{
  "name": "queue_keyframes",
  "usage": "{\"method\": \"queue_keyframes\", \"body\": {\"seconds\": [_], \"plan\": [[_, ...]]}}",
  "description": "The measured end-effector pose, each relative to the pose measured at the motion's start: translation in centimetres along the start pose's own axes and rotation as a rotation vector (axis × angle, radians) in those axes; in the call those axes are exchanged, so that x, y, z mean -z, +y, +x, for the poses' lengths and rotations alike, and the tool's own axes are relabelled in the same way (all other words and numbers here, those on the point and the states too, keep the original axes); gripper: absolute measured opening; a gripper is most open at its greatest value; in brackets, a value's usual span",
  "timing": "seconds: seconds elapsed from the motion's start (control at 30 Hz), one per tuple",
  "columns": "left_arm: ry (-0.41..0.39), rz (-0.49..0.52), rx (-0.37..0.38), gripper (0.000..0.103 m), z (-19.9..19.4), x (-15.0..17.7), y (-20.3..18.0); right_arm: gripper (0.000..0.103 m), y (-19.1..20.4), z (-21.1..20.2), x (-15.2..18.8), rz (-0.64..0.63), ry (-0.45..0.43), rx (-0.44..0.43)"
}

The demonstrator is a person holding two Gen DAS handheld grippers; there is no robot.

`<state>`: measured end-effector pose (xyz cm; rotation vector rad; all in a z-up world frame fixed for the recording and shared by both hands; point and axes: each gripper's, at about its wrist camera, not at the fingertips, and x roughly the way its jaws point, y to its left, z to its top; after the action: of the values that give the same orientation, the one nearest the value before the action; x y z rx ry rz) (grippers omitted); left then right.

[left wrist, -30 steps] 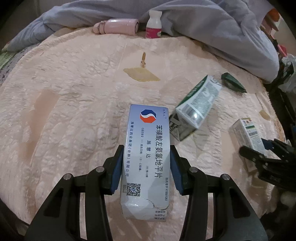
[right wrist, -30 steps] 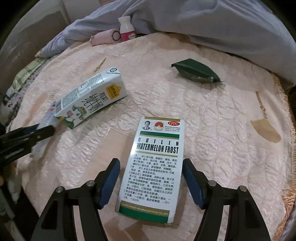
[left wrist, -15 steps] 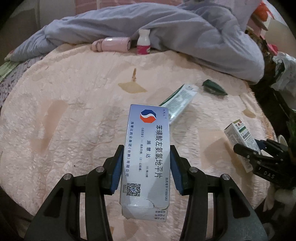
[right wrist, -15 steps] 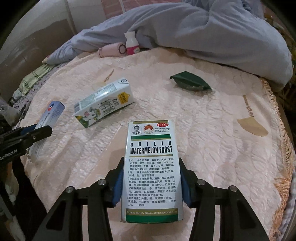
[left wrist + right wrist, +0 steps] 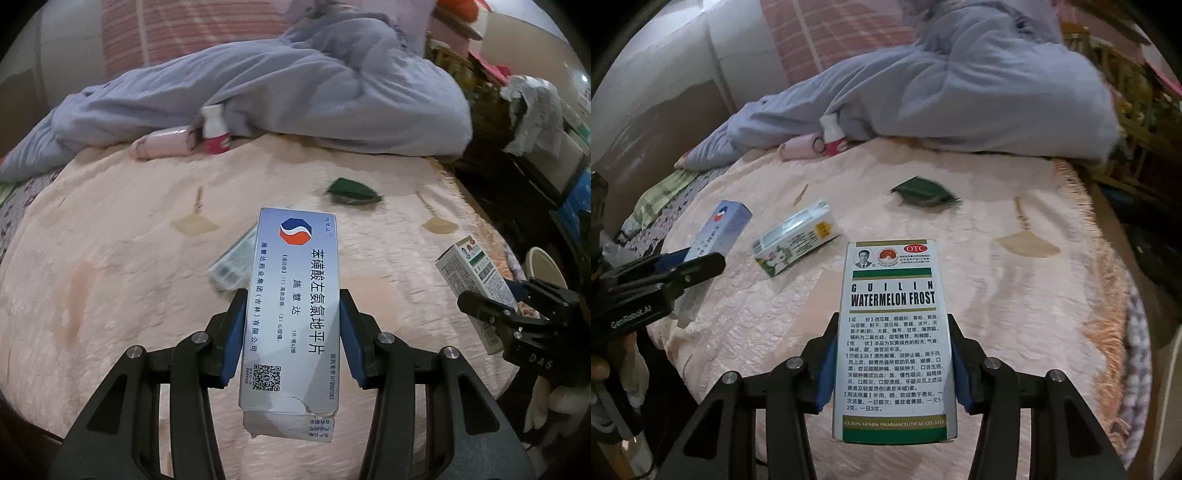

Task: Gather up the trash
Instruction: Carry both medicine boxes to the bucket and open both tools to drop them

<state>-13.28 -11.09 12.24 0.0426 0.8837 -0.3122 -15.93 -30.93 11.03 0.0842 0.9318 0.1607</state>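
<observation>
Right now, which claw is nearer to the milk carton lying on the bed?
Left. The left claw, shut on the blue medicine box, hangs just short of the milk carton. The right claw, gripping the Watermelon Frost box, sits farther off to the carton's right.

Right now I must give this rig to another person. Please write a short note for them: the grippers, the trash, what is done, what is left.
Left gripper: shut on the blue-grey medicine box, held above the bed.
Right gripper: jaws have just been closing, now shut on the Watermelon Frost box, also off the bed.
Done: two boxes picked up.
Left on the pink bedspread: milk carton and dark green wrapper. The pink bottle and small white bottle by the blanket may not be trash. No bin is in view.
</observation>
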Motion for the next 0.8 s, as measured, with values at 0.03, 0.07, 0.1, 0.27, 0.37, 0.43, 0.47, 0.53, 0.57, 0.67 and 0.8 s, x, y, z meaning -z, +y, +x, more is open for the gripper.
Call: {"method": "queue_keyframes", "body": {"seconds": [0.03,0.07,0.1,0.27,0.37,0.43,0.47,0.53,0.57,0.67,0.8], "plan": [[-0.001,0.01,0.007,0.045,0.2,-0.2,-0.7,0.049,-0.5,-0.5,0.1,0.011,-0.008,0.004],[-0.003,0.022,0.014,0.045,0.3,-0.4,-1.5,0.049,-1.1,-1.0,0.3,0.026,-0.016,0.008],[-0.004,0.031,0.018,0.045,0.4,-0.5,-2.1,0.049,-1.6,-1.4,0.4,0.037,-0.023,0.014],[-0.011,0.091,0.045,0.045,1.1,-1.3,-6.0,0.049,-4.6,-3.9,1.3,0.088,-0.053,0.063],[-0.016,0.126,0.066,0.045,1.5,-1.9,-8.4,0.049,-6.7,-5.2,2.0,0.129,-0.069,0.088],[-0.019,0.149,0.077,0.045,1.8,-2.3,-9.9,0.049,-7.8,-6.0,2.3,0.153,-0.077,0.103],[-0.022,0.162,0.082,0.045,1.9,-2.4,-10.7,0.049,-8.7,-6.4,2.6,0.168,-0.083,0.114],[-0.027,0.185,0.093,0.045,2.1,-2.8,-12.3,0.049,-9.8,-7.1,2.8,0.188,-0.09,0.128],[-0.028,0.195,0.101,0.045,2.3,-3.0,-13.1,0.049,-10.6,-7.6,3.0,0.203,-0.096,0.139],[-0.028,0.226,0.121,0.045,2.7,-3.4,-15.2,0.049,-12.5,-8.8,3.6,0.235,-0.107,0.169],[-0.03,0.275,0.142,0.045,3.3,-3.7,-18.2,0.049,-15.0,-10.3,4.5,0.28,-0.122,0.21]]}}
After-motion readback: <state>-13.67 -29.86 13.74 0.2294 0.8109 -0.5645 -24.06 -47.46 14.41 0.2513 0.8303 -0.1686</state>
